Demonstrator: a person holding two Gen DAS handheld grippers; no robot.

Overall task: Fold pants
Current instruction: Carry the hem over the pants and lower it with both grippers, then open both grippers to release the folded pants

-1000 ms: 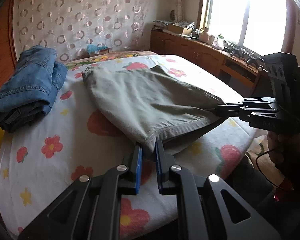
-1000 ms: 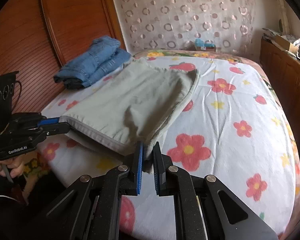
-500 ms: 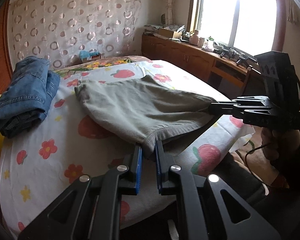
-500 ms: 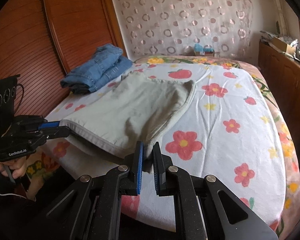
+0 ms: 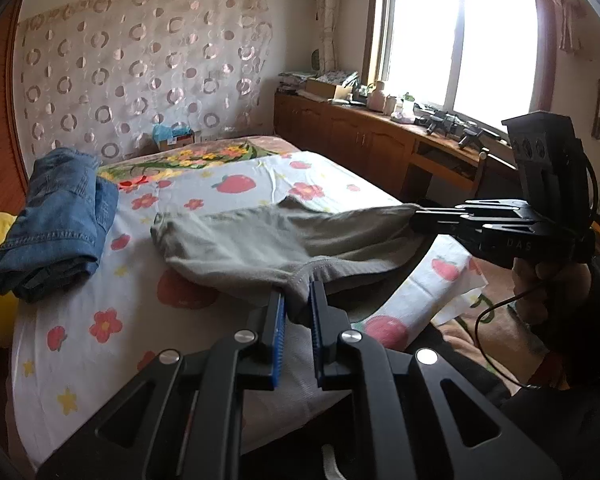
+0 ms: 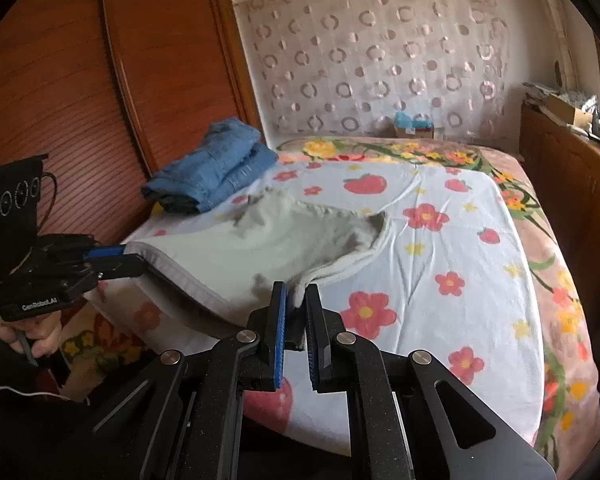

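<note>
Grey-green pants (image 5: 268, 244) lie partly on the floral bed sheet (image 5: 80, 320), their near edge lifted off the bed. My left gripper (image 5: 298, 300) is shut on one corner of that edge. My right gripper (image 6: 296, 300) is shut on the other corner. The edge is stretched taut between the two. In the right wrist view the pants (image 6: 284, 236) trail toward the bed's middle, and the left gripper (image 6: 134, 258) shows at the left. In the left wrist view the right gripper (image 5: 418, 218) shows at the right.
Folded blue jeans (image 5: 56, 220) lie at the bed's far left near a wooden wardrobe (image 6: 80, 100). A wooden cabinet (image 5: 360, 148) with clutter runs under the window on the right. A small box (image 6: 414, 126) sits at the head of the bed.
Both grippers have pulled back and up from the bed with the pants' edge. The pants have slid toward the near edge, with less cloth lying on the sheet.
</note>
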